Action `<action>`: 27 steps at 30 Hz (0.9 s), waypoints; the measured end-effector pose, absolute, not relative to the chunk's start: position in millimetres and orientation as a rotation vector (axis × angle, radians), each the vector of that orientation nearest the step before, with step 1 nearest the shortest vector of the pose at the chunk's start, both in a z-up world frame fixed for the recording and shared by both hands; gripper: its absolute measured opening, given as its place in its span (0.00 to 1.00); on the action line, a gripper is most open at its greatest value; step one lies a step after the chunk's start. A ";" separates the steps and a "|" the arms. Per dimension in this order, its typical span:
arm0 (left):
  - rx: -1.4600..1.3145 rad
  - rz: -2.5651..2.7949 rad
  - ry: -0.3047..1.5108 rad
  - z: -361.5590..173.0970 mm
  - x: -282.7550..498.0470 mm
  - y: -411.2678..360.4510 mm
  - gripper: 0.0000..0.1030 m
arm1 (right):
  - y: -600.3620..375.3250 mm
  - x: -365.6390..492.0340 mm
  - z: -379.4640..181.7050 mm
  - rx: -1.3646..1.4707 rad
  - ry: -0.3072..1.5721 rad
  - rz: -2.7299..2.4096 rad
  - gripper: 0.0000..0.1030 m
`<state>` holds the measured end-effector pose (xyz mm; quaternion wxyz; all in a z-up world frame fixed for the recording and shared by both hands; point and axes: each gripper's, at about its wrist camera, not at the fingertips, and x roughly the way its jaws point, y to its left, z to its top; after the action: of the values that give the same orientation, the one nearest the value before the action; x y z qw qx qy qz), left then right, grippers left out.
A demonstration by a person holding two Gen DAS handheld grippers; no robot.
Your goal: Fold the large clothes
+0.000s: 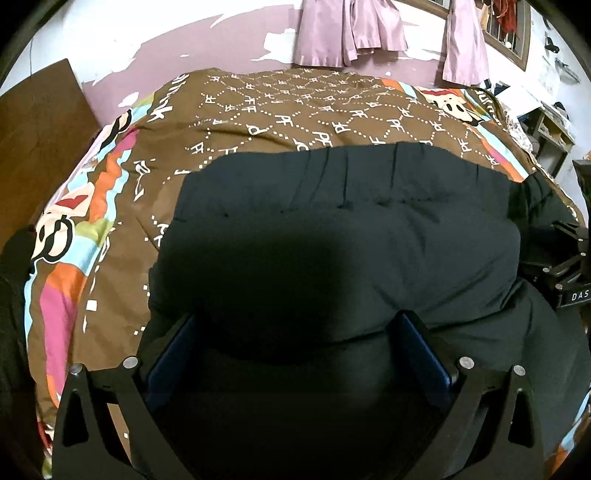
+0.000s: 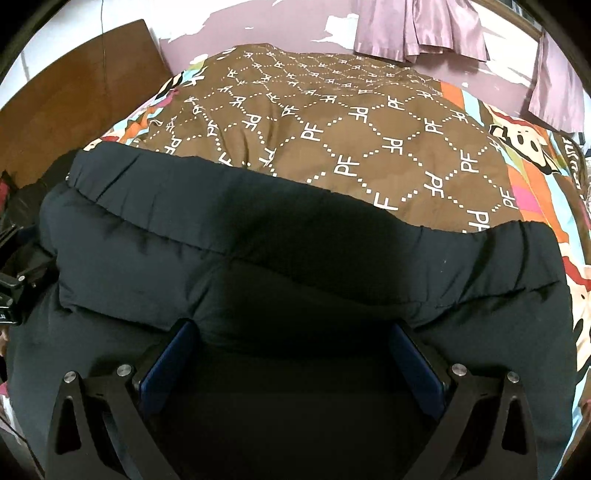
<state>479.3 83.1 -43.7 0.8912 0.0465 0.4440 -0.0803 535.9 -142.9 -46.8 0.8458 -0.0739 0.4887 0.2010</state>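
A large black padded jacket (image 1: 332, 229) lies on the bed, folded over on itself, with its gathered elastic hem facing the far side. It also fills the lower half of the right wrist view (image 2: 295, 258). My left gripper (image 1: 295, 325) is open, its blue pads wide apart, pressing down over the jacket's thick fold. My right gripper (image 2: 295, 332) is open too, its blue pads spread over the jacket's near fold. The right gripper's black body (image 1: 569, 273) shows at the right edge of the left wrist view. The left gripper's body (image 2: 11, 288) shows at the left edge of the right wrist view.
The bed is covered by a brown quilt (image 1: 295, 107) with white "PF" print and a colourful cartoon border (image 1: 74, 229). A brown wooden headboard (image 2: 74, 85) stands at the left. Pink curtains (image 1: 351, 29) hang on the far wall. Cluttered shelves (image 1: 550, 129) stand at right.
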 end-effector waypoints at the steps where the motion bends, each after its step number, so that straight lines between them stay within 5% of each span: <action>1: 0.098 -0.170 0.927 -44.4 480.0 82.9 1.00 | -142.8 535.3 -47.9 -0.158 1.030 0.423 1.00; 27: 0.104 -0.193 0.962 -61.4 481.9 80.1 1.00 | -142.5 529.4 -57.3 -0.167 0.991 0.420 1.00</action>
<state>481.9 80.1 -61.4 0.8807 0.0500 0.4619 -0.0926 529.4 -142.5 -57.3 0.8554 -0.0793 0.4712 0.1998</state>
